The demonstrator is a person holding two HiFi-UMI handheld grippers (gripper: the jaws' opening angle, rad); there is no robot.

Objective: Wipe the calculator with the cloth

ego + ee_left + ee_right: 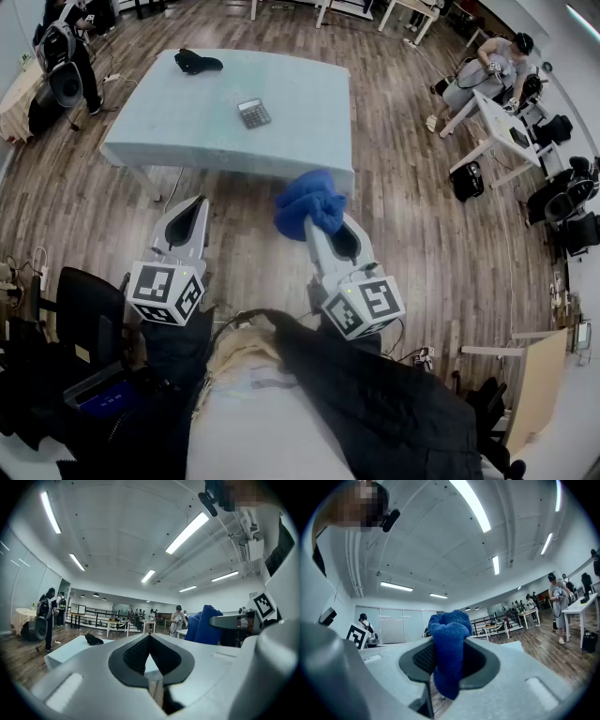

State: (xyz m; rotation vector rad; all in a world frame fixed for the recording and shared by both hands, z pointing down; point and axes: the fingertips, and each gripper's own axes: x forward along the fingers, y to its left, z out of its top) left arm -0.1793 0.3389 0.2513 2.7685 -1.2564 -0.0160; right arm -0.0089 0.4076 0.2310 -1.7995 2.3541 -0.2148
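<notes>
— What is held nearest?

— The left gripper (pixel 150 638) is seen closed on itself, with nothing between its jaws. The right gripper (pixel 449 663) is clenched on the blue cloth (pixel 449 632), which is pinched at its middle. A wad is bunched above the jaws and a short tail hangs below them.

— How is the cloth expected to handle?

— It is judged light, soft and limp. It should be flattened easily under pressure and is unlikely to be lost from so firm a pinch. The wad past the jaws is the part to be pressed down.

— And farther off?

— The bench (pixel 169 117) is seen well ahead and is not yet reached. The calculator (pixel 254 113) is laid flat near its middle, well apart from both grippers. It is judged light and rigid, and likely to be slid by a wipe. It might best be steadied at an edge, away from the keys, by the left gripper. A dark bundle (pixel 197 62) is seen at the far corner.
</notes>
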